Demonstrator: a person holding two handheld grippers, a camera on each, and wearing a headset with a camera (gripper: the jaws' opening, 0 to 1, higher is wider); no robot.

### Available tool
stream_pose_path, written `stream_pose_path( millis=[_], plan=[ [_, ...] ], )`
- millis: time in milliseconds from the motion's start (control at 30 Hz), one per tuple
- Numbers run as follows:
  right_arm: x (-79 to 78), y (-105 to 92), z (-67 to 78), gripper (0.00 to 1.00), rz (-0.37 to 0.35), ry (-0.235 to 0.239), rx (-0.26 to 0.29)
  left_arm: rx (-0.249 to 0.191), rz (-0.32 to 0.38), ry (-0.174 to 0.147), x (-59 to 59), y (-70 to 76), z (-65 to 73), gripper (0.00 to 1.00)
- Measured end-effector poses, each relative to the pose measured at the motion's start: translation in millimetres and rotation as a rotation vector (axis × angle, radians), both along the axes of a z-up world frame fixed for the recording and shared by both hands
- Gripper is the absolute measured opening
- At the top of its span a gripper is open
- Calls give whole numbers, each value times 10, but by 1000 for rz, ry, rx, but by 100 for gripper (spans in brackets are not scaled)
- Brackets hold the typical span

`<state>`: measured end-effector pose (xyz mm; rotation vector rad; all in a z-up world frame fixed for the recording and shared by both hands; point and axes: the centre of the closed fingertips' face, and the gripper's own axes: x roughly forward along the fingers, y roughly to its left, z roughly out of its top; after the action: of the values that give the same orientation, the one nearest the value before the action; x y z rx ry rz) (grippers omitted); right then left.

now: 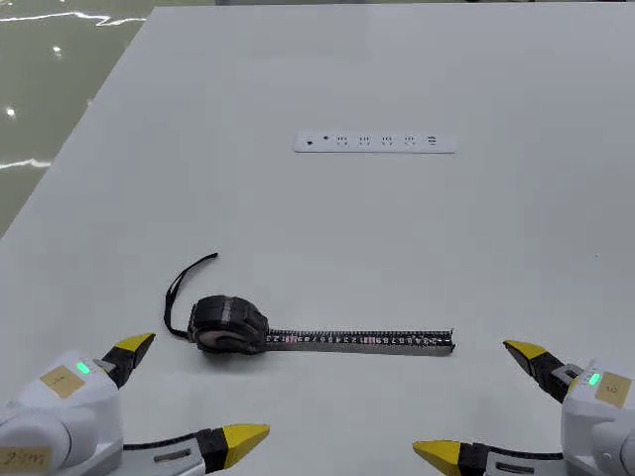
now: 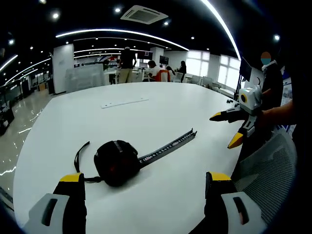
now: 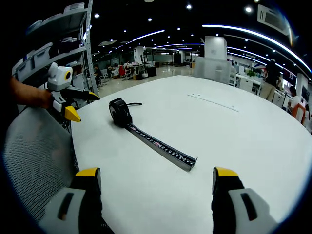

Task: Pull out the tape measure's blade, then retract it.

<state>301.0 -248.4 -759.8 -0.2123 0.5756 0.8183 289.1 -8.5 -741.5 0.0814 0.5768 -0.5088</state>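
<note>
One black tape measure lay on the white bench close to its near edge, with its blade drawn out flat toward the right-hand edge; the scale numerals were too small to read. Two tools flanked it without touching, the left tool and the right tool, each with yellow-tipped jaws spread wide and a tan sticker bearing illegible writing. One white power strip lay well apart toward the far edge.
</note>
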Motion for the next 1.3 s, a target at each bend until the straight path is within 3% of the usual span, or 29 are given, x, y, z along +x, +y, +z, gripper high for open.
stream_pose_path(
  millis=[367,900,1300],
  plan=[
    [-47,20,-8,96,-17,21,3,2,47,16,12,-23,-20,100],
    [-57,13,-39,95,-30,43,0,-7,97,-3,38,-57,28,100],
    [30,-11,-71,95,-20,44,-2,-18,142,-5,80,-66,0,100]
  ],
)
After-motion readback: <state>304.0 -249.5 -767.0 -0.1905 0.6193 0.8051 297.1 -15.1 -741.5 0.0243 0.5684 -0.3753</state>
